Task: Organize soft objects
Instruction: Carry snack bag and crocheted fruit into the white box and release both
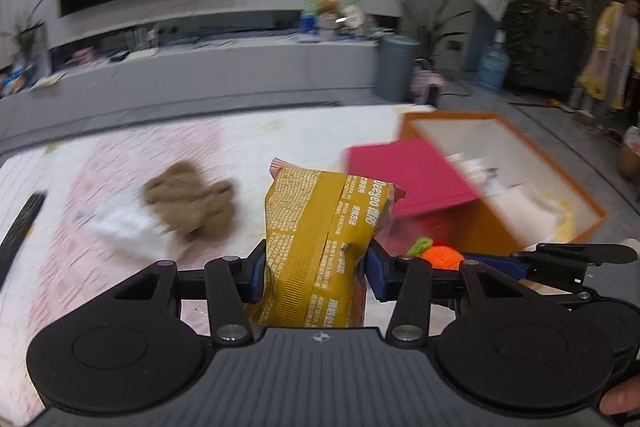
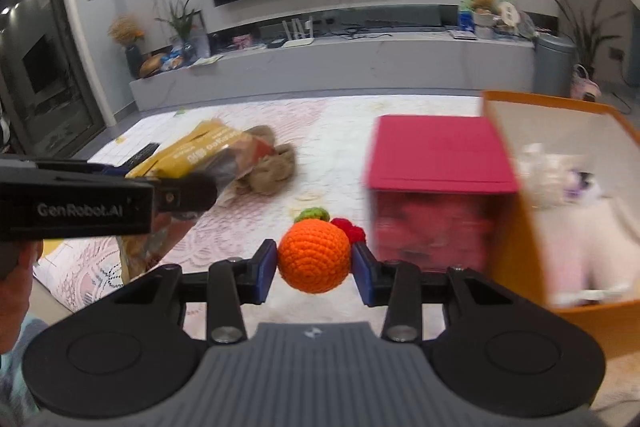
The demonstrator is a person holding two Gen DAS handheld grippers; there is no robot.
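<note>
My left gripper (image 1: 316, 273) is shut on a yellow snack bag (image 1: 324, 227) and holds it upright above the pale patterned mat (image 1: 280, 135). The bag also shows in the right wrist view (image 2: 200, 153), with the left gripper (image 2: 176, 199) beside it. My right gripper (image 2: 315, 265) is shut on an orange crocheted ball (image 2: 314, 255) with a green top and a red piece behind. The ball shows in the left wrist view (image 1: 440, 257) too. A brown plush toy (image 1: 190, 201) lies on the mat to the left, over a white soft item (image 1: 124, 223).
A magenta box (image 2: 436, 155) stands on the mat ahead. An orange open box (image 2: 516, 227) with white soft items inside is at the right. A grey TV bench (image 2: 340, 63) runs along the back wall. A person (image 1: 610, 59) stands far right.
</note>
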